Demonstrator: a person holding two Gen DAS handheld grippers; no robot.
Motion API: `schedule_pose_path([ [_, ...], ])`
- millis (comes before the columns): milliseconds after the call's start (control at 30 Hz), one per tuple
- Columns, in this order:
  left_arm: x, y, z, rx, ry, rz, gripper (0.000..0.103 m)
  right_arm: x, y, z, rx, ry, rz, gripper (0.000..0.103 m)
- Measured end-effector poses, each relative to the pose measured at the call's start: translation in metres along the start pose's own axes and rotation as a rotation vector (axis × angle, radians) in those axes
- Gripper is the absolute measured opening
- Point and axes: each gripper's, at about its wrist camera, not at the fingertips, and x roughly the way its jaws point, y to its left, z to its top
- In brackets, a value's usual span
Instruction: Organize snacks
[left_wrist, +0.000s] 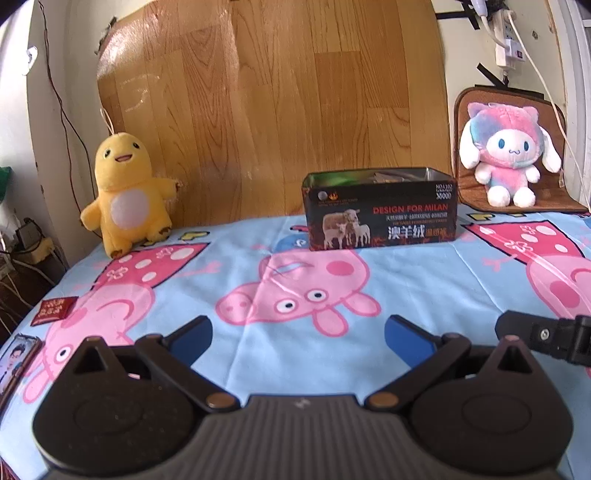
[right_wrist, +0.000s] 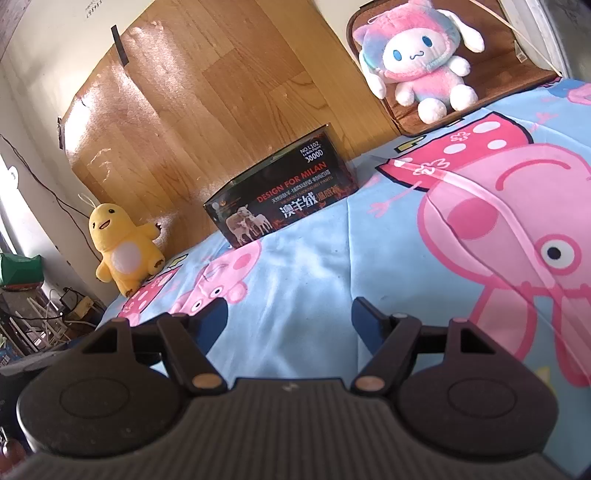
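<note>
A black open tin box (left_wrist: 380, 210) printed "DESIGN FOR MILAN" stands at the back of the table, with packets showing inside; it also shows in the right wrist view (right_wrist: 284, 195). A small red snack packet (left_wrist: 53, 310) lies at the table's left edge. Another packet (left_wrist: 16, 360) with a cartoon face lies at the near left corner. My left gripper (left_wrist: 297, 338) is open and empty, low over the tablecloth, well short of the box. My right gripper (right_wrist: 288, 321) is open and empty; part of it shows at the left wrist view's right edge (left_wrist: 546, 336).
A Peppa Pig tablecloth (left_wrist: 258, 258) covers the table. A yellow plush (left_wrist: 127, 192) stands at the back left and a pink plush (left_wrist: 506, 155) at the back right on a brown cushion. A wooden board (left_wrist: 269, 103) leans behind. Cables and clutter lie beyond the left edge.
</note>
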Motion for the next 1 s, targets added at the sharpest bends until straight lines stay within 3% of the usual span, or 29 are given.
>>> schedule_pose_path([
  [200, -0.005, 0.001, 0.002, -0.006, -0.035, 0.006, 0.103, 0.001, 0.000, -0.001, 0.000, 0.007, -0.001, 0.076],
  [1000, 0.005, -0.003, -0.001, 0.002, 0.089, -0.061, 0.103, 0.003, -0.001, -0.002, 0.005, 0.021, -0.008, 0.076],
])
